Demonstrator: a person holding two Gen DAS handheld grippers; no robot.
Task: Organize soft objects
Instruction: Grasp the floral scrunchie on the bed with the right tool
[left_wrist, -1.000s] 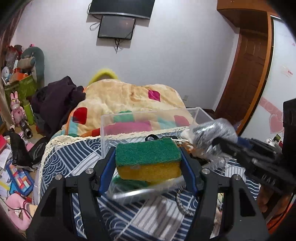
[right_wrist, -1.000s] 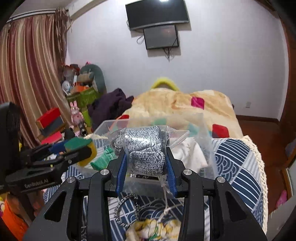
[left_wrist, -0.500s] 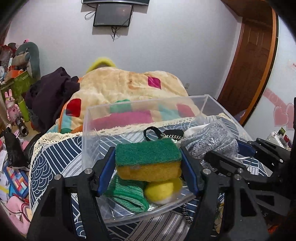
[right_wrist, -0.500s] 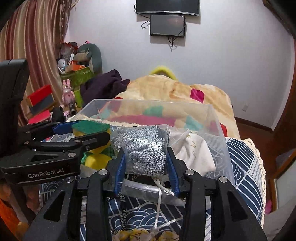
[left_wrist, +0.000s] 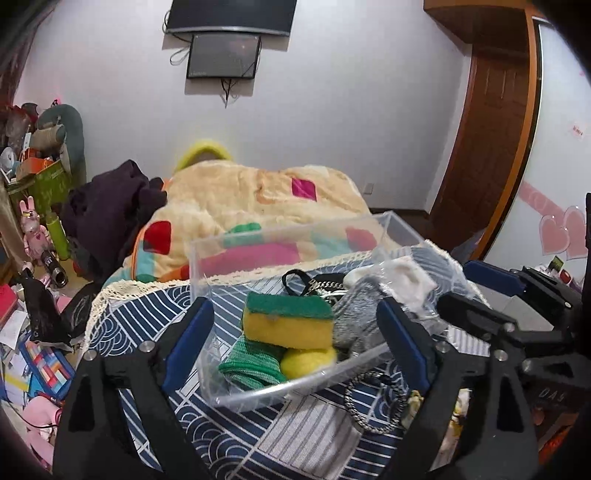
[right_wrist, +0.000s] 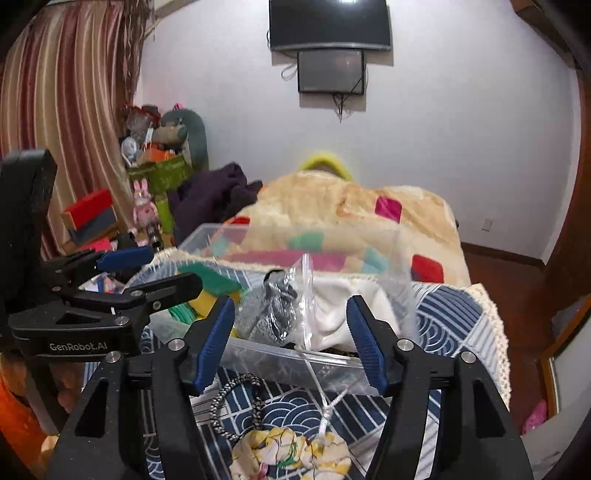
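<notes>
A clear plastic box (left_wrist: 258, 387) stands on the blue patterned bedspread. In it lie a green-and-yellow sponge (left_wrist: 288, 320), a green knitted cloth (left_wrist: 249, 365), a yellow ball (left_wrist: 308, 360), a grey knit item in a plastic bag (left_wrist: 352, 314) and a white cloth (right_wrist: 343, 306). My left gripper (left_wrist: 291, 343) is open and empty, its jaws on either side of the box. My right gripper (right_wrist: 291, 338) is open and empty just in front of the box (right_wrist: 295, 360), with the bagged grey knit (right_wrist: 271, 310) lying inside.
A braided cord (right_wrist: 229, 402) and a floral pouch (right_wrist: 291, 458) lie on the bedspread in front of the box. A cream quilt (left_wrist: 251, 199) and dark clothes (left_wrist: 107, 206) lie behind it. Toys and boxes (left_wrist: 33, 332) clutter the floor at left. A wooden door (left_wrist: 484, 140) stands at right.
My left gripper opened and let the sponge go into the box. My right gripper opened and let the bagged grey knit go into the box. Both grippers drew back a little.
</notes>
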